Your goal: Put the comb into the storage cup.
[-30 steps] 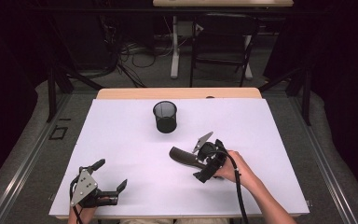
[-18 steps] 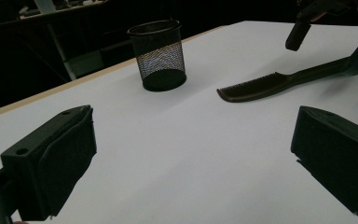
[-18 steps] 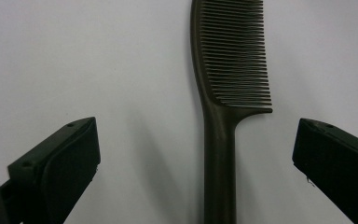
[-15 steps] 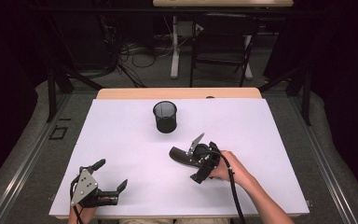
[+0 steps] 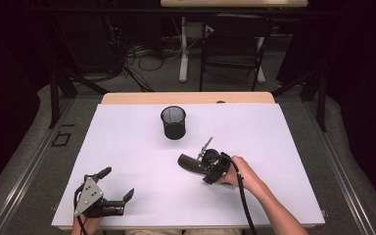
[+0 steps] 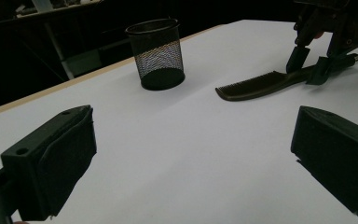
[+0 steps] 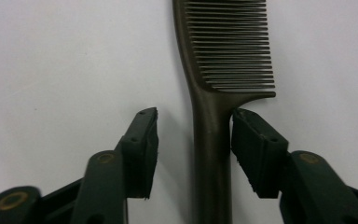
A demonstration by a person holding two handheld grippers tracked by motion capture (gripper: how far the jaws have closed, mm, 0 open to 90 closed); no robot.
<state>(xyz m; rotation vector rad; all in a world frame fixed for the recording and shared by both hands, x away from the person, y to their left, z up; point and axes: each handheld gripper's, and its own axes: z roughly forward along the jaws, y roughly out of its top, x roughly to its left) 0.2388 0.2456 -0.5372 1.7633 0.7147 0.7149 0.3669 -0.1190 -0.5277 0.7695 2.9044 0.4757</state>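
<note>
A dark comb [image 5: 188, 163] [image 6: 256, 86] [image 7: 228, 46] lies flat on the white table, teeth end toward the left. My right gripper [image 5: 207, 169] [image 6: 310, 67] [image 7: 195, 135] points down over its handle, one jaw on each side. Its jaws have just been closing with the handle between them. The right pad [image 7: 254, 149] sits at the handle's edge, while the left pad [image 7: 142, 149] still stands a gap away, so the gripper is open. My left gripper [image 5: 117, 182] [image 6: 191, 154] rests open near the table's front left corner, nothing between its jaws.
A black mesh cup [image 5: 173, 122] [image 6: 157, 53] stands upright behind the comb, toward the table's far middle. The white table top [image 5: 274, 132] ends in a wooden strip at the back. Dark floor, cables and chair legs lie beyond.
The right gripper's jaws have narrowed around the comb's handle, and the hand has settled slightly over it. The comb, the cup and the left gripper have not moved.
</note>
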